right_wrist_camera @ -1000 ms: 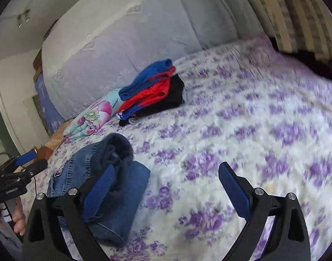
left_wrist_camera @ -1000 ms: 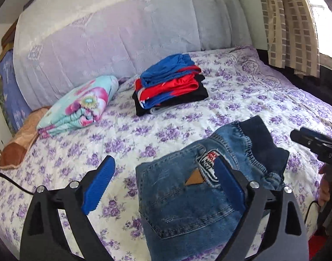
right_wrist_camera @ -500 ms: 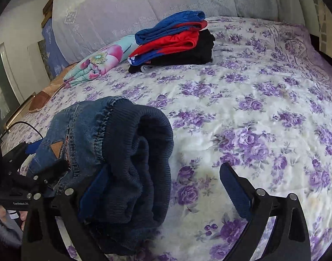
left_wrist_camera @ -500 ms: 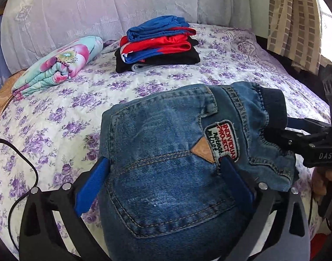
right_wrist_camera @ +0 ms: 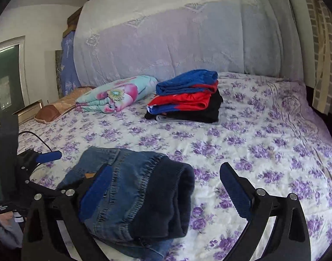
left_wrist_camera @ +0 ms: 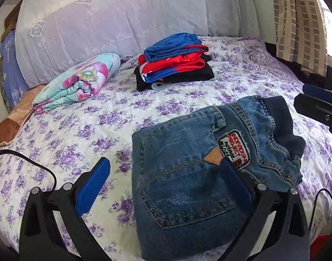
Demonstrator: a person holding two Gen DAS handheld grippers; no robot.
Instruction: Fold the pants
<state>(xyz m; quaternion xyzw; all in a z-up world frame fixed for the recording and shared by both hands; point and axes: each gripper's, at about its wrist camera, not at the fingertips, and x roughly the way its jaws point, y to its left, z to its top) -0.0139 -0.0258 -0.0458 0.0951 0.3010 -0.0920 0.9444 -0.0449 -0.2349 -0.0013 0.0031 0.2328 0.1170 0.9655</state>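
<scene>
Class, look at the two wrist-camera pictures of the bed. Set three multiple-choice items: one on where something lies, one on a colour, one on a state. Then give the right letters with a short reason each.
1. Where is the stack of folded clothes?
A. on the floor
B. on the bed near the big pale bolster
C. on the jeans

2. What colour is the top garment of that stack?
A. blue
B. yellow
C. white

3. How do the left tongs stand?
A. shut on the jeans
B. shut on a pillow
C. open

Answers:
1 B: the stack of folded clothes lies on the bed, in front of the bolster.
2 A: the top garment is blue.
3 C: the left tongs gape wide, and one pad lies over the jeans without pinching.
</scene>
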